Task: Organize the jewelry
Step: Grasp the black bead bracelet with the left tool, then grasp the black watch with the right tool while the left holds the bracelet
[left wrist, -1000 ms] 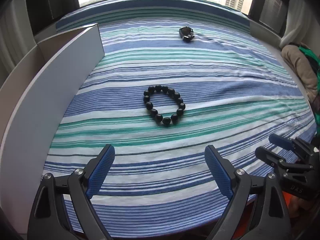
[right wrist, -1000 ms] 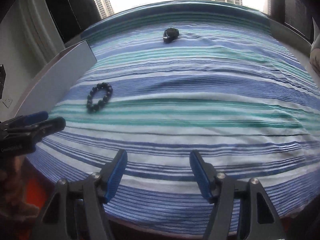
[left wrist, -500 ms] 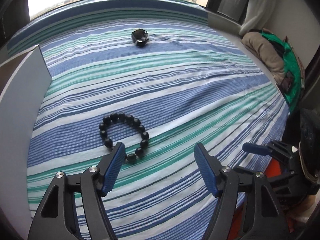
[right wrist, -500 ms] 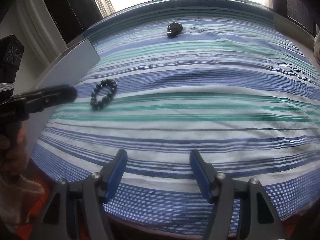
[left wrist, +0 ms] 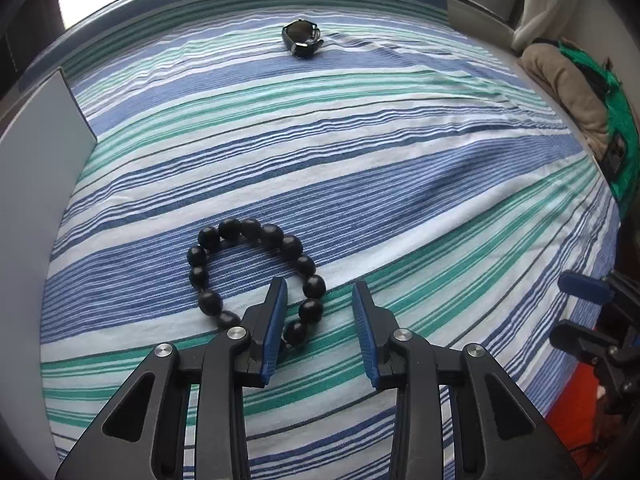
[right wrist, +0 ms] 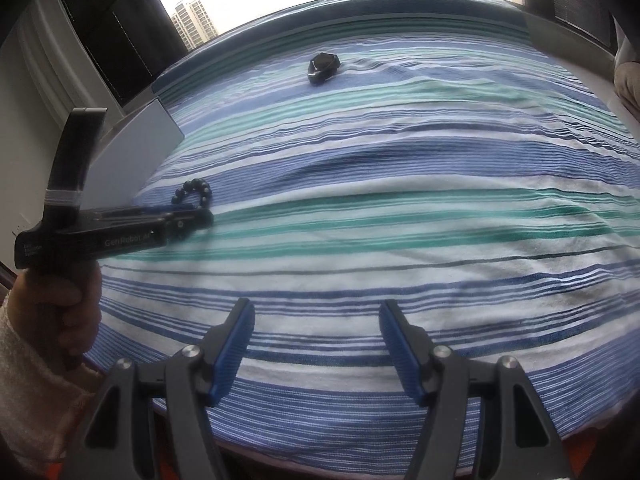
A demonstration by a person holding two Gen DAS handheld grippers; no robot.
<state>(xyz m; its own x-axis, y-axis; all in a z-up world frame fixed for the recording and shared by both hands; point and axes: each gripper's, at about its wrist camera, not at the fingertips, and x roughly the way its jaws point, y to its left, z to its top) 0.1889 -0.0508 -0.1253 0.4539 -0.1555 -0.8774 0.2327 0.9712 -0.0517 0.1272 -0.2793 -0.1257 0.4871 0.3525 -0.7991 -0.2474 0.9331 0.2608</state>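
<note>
A black bead bracelet [left wrist: 248,264] lies on the striped cloth [left wrist: 400,168], near the front left. My left gripper [left wrist: 320,292] is open, jaws partly closed in; its left finger [left wrist: 276,312] sits inside the ring and the right side of the bracelet lies between the jaws. In the right wrist view the bracelet [right wrist: 194,194] shows just past the left gripper's tip [right wrist: 200,218]. A black wristwatch [left wrist: 302,38] lies at the far side of the cloth, also in the right wrist view [right wrist: 323,66]. My right gripper [right wrist: 316,312] is open and empty at the near edge.
A white box with an upright wall [left wrist: 36,152] stands at the left edge of the cloth, also in the right wrist view [right wrist: 132,160]. Beige and green fabric [left wrist: 580,88] is piled at the right. A window is behind the far edge.
My left gripper moved forward and down over the bracelet's right side, and its jaws narrowed. The right gripper stayed near the front edge, open.
</note>
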